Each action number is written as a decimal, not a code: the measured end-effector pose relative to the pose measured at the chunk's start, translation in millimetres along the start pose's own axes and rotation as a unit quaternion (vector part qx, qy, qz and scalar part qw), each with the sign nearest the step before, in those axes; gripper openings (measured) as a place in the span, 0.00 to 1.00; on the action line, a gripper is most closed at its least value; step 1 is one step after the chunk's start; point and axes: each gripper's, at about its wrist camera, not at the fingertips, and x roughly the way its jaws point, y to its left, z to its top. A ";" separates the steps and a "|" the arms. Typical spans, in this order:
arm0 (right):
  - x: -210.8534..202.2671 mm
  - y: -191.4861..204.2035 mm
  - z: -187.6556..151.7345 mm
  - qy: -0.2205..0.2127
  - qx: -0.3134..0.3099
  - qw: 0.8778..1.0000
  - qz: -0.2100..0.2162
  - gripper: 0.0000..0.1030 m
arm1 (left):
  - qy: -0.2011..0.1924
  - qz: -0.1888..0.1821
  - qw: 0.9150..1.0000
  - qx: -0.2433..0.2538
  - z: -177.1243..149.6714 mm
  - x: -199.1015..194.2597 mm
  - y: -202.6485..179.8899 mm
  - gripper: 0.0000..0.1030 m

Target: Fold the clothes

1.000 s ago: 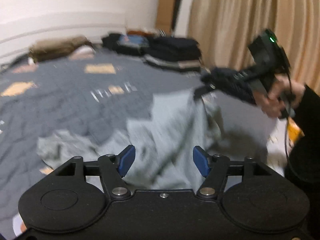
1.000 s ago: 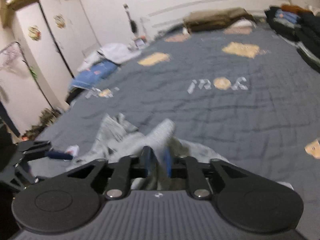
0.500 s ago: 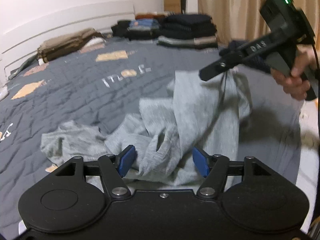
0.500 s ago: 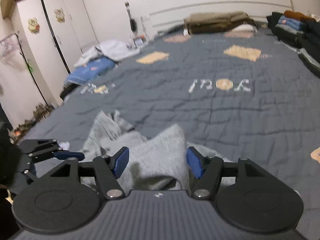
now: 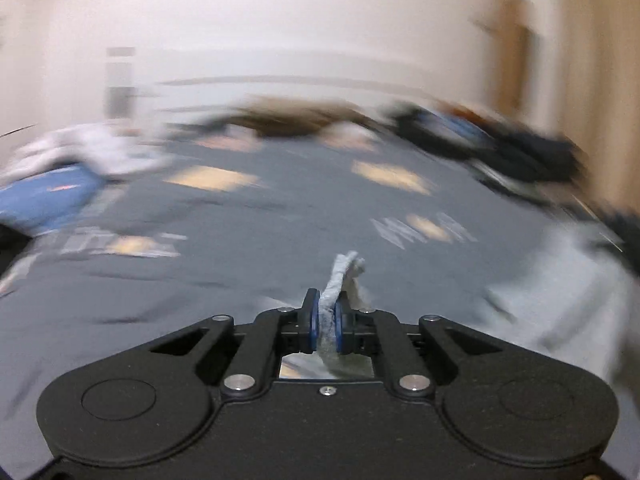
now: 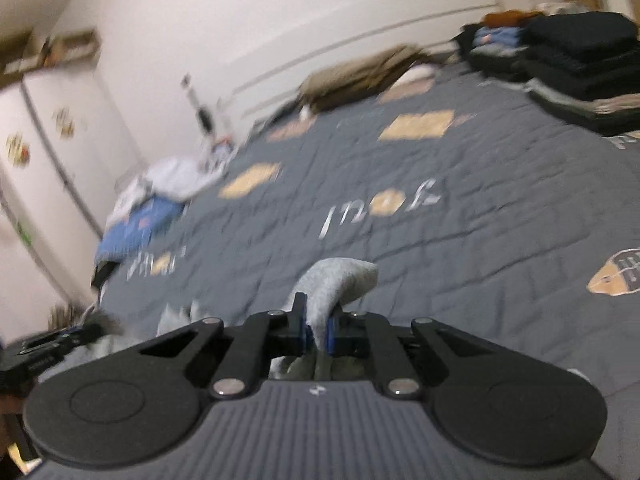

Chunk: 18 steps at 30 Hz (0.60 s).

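Observation:
A light grey garment [image 6: 340, 280] lies on the dark grey quilt [image 6: 500, 240] of a bed. In the right wrist view my right gripper [image 6: 318, 314] has its jaws closing on a fold of it, and the blue pads pinch the cloth. In the left wrist view, which is blurred, my left gripper [image 5: 327, 306] has its jaws closing on a thin twisted edge of the grey garment [image 5: 346, 268], with more of the grey cloth [image 5: 560, 292] spread at the right. The left gripper's body [image 6: 44, 354] shows at the lower left of the right wrist view.
Stacks of folded dark clothes [image 6: 580, 60] stand at the bed's far right. A brown folded pile [image 6: 360, 76] lies by the headboard. A blue garment [image 6: 136, 228] and white cloth [image 6: 176, 176] lie at the left edge. White wardrobe doors [image 6: 40, 152] stand beyond.
Both grippers went from open around the grey garment to closed on folds of it. The left gripper swung left, so the right gripper and the hand have left its view.

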 end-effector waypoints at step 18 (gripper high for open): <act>7.2 -0.6 3.3 0.019 -0.022 1.000 -0.003 0.20 | 0.043 0.015 0.999 0.022 2.5 -4.0 -4.3 0.53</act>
